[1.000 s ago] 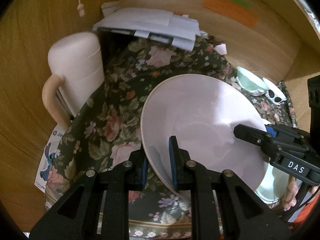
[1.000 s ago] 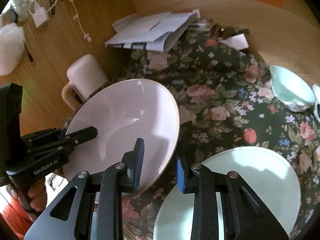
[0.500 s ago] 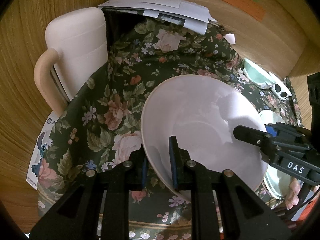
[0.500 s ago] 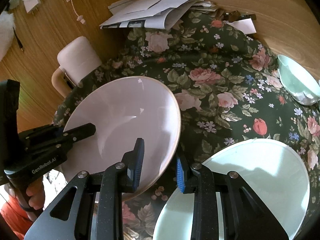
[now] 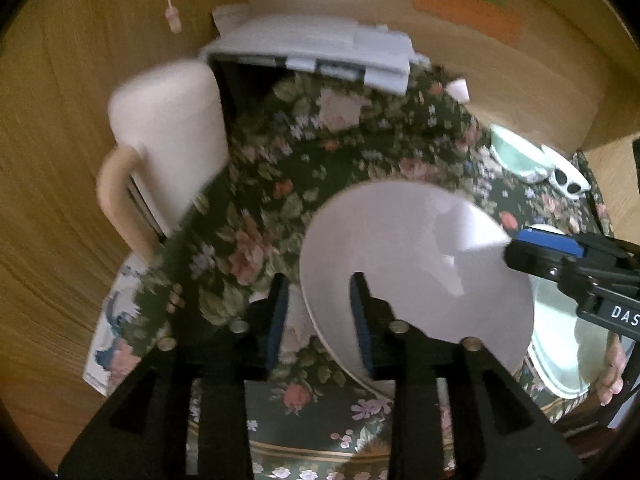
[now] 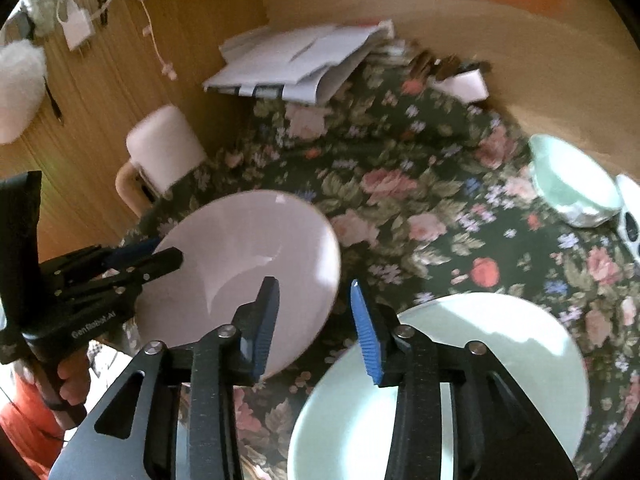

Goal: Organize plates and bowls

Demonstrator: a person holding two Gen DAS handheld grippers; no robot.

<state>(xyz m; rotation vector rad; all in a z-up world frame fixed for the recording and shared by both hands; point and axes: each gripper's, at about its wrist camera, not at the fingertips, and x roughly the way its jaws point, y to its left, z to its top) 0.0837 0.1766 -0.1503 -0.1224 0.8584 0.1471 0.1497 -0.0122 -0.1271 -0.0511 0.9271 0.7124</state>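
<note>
A pale pink plate (image 5: 412, 276) hangs tilted above the floral cloth. My left gripper (image 5: 320, 312) has its jaws open on either side of the plate's near rim. My right gripper (image 6: 314, 320) is open too, with the plate's right rim (image 6: 256, 268) between its fingers, so neither pair of fingers pinches it. A mint green plate (image 6: 448, 392) lies flat on the cloth under my right gripper and shows at the right in the left wrist view (image 5: 560, 352). A mint green bowl (image 6: 572, 180) stands at the far right.
A cream mug-shaped holder (image 5: 168, 136) stands at the left by the wooden wall. A stack of white papers (image 6: 296, 64) lies at the back. White sunglasses (image 5: 568, 184) lie beside the bowl. The floral cloth (image 6: 420, 200) covers the table.
My left gripper's jaws have spread apart from the pink plate's rim. My right gripper's jaws have also widened. Both views have pulled back and shifted slightly.
</note>
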